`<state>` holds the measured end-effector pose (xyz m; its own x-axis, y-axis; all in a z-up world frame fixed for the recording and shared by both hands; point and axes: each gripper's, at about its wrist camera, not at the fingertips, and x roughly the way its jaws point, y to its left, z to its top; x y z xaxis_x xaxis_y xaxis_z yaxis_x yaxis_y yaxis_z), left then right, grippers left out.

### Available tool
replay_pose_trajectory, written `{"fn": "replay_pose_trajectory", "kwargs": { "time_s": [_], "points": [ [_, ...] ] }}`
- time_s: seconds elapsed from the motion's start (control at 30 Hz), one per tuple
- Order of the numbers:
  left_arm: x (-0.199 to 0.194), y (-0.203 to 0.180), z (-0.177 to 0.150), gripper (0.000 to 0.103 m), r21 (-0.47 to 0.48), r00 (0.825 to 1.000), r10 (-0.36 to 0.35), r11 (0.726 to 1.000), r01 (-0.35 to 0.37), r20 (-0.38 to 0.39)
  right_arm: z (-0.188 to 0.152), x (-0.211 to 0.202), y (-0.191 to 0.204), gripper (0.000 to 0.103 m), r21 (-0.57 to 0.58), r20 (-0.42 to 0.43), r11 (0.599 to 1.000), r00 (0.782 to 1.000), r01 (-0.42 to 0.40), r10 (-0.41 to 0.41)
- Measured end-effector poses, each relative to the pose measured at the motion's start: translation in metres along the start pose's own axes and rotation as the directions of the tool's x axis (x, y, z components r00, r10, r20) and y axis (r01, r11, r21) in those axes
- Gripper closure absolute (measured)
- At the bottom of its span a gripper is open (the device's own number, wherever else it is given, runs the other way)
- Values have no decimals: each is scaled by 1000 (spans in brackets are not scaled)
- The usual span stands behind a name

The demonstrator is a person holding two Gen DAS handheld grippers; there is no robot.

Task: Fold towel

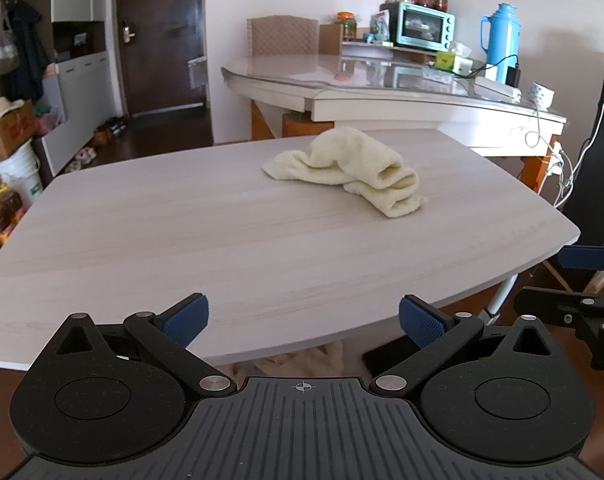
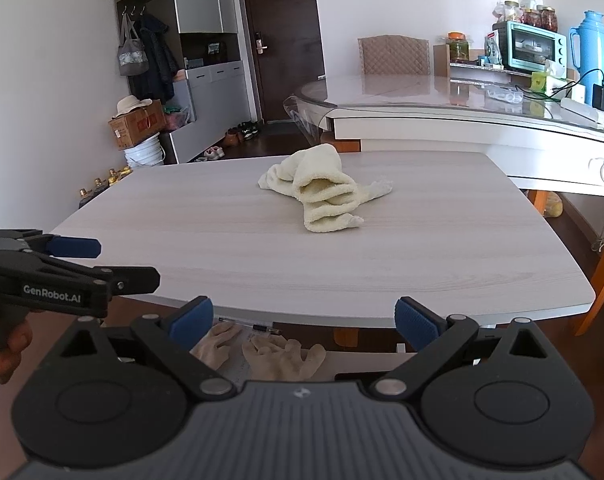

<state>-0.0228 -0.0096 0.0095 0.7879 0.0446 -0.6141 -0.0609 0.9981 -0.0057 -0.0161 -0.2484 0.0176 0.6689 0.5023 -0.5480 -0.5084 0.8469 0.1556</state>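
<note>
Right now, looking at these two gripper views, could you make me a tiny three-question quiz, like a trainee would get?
1. True or false: the towel lies flat and neatly folded on the table.
2. Which gripper touches the towel? A) the left gripper B) the right gripper C) neither
3. Fill in: both grippers' jaws stand ____.

Key:
1. False; it is a crumpled heap.
2. C; both hang at the table's near edge, apart from the towel.
3. Open.
</note>
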Motion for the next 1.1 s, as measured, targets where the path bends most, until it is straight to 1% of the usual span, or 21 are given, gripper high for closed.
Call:
{"fn": "replay_pose_trajectory", "kwargs": {
  "time_s": [0.93, 1.1],
  "points": [
    [3, 6, 0, 0, -8, 1000, 0, 1000, 0, 4, 0, 4, -1, 4, -5, -3, 1000, 1000, 16, -16],
    [9, 8, 8, 0, -10, 1000, -3, 1000, 3, 1, 11, 7, 0, 4, -12, -3, 1000, 1000, 16, -16]
  ]
}}
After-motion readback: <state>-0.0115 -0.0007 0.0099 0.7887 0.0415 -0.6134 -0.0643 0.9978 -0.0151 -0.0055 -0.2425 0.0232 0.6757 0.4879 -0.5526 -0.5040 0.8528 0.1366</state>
